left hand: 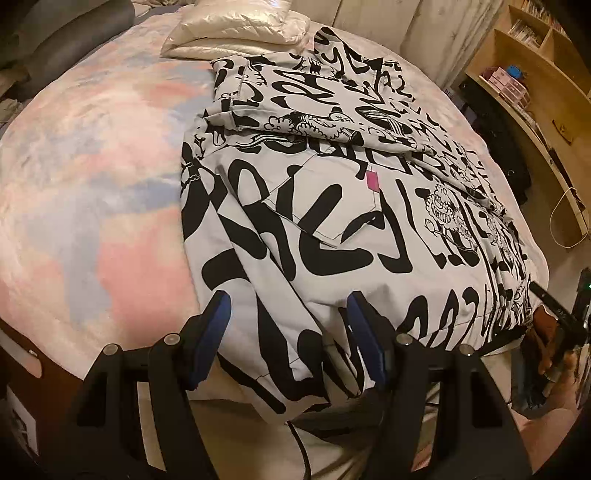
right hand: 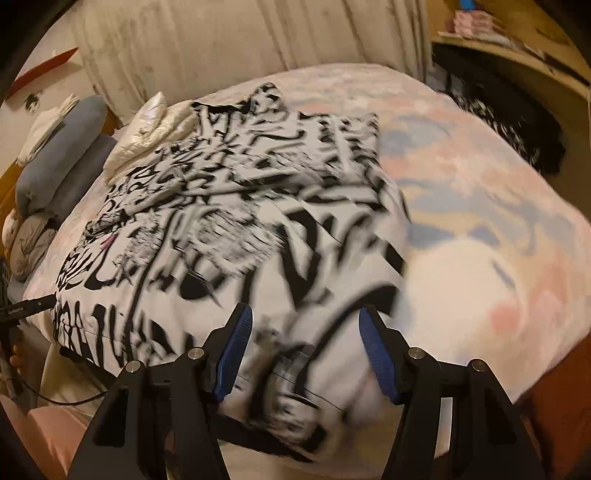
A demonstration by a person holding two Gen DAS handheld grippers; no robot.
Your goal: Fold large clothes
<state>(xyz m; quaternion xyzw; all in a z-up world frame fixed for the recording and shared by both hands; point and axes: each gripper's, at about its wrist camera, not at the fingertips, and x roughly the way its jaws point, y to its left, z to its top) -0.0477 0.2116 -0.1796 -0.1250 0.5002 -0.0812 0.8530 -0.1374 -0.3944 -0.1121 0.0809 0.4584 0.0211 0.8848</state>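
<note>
- Garment [left hand: 354, 206]: big white piece with black graffiti print, lying on the bed [left hand: 92, 177] over a pastel pink/blue cover. Top part looks already folded down over the body; pink tag [left hand: 373, 181] shows mid-panel.
- Long axis runs from the near bed edge away toward the cream pillow [left hand: 236, 26] at the far end. Near hem hangs slightly over the bed's edge, right under both claws.
- Left claw [left hand: 288, 339]: jaws standing apart, about half spread, nothing clamped. Blue pads straddle the near-left corner of the hem; cloth sits between and below them, pads not pressing on it.
- Right claw [right hand: 306, 350]: same story, jaws apart, empty. Its view is motion-blurred, so I can't say whether the tips brush the cloth. It sits over the near-right corner of the garment [right hand: 236, 206], bare bedcover just to its right.
- Right claw's body is also visible at the far right edge of the left view, beside the hem's right end.
- Key relation: hem is the closest edge to both claws, one per corner, each angled down at it. Neither hand is clearly nearer; the left one looks better lined up.
- My read: next step is pinching both hem corners and carrying them away along the long axis toward the pillow end.
- Risk: doubled layers at the hem, so a claw may catch only the top ply.
</note>
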